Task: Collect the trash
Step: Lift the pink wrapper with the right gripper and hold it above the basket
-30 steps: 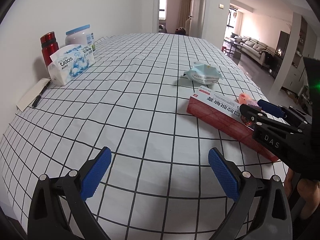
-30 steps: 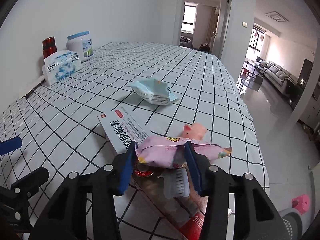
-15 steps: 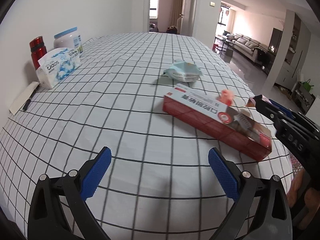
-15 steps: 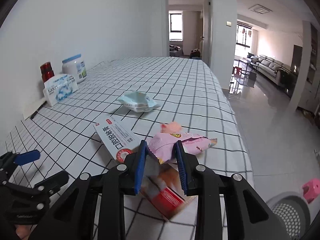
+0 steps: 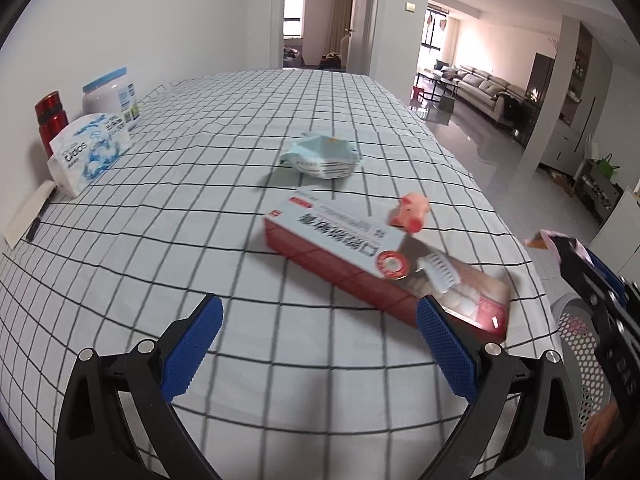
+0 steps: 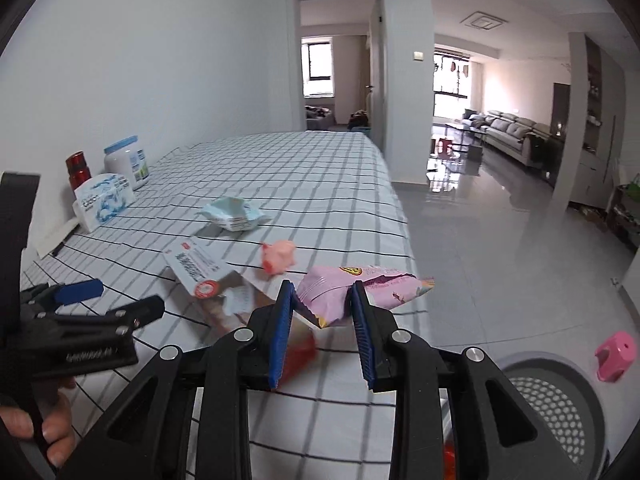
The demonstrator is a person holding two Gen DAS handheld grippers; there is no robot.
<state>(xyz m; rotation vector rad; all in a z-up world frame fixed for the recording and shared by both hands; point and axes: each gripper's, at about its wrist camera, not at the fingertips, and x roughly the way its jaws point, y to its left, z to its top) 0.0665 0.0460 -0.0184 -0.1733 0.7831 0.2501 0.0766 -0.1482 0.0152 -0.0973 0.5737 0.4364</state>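
Note:
My right gripper is shut on a pink snack wrapper and holds it in the air beyond the table's right edge. A grey perforated bin stands on the floor below and to the right; it also shows in the left wrist view. My left gripper is open and empty above the checked tablecloth. A crumpled light-blue wrapper lies mid-table. A red and white toothpaste box lies ahead of the left gripper, with a pink pig toy behind it.
A tissue pack, a white jar and a red bottle stand along the left wall. A paper and pen lie near them. A pink stool sits on the floor beside the bin.
My right gripper has lifted the pink wrapper off the box and carried it right, past the table edge toward the bin. The left view has shifted right.

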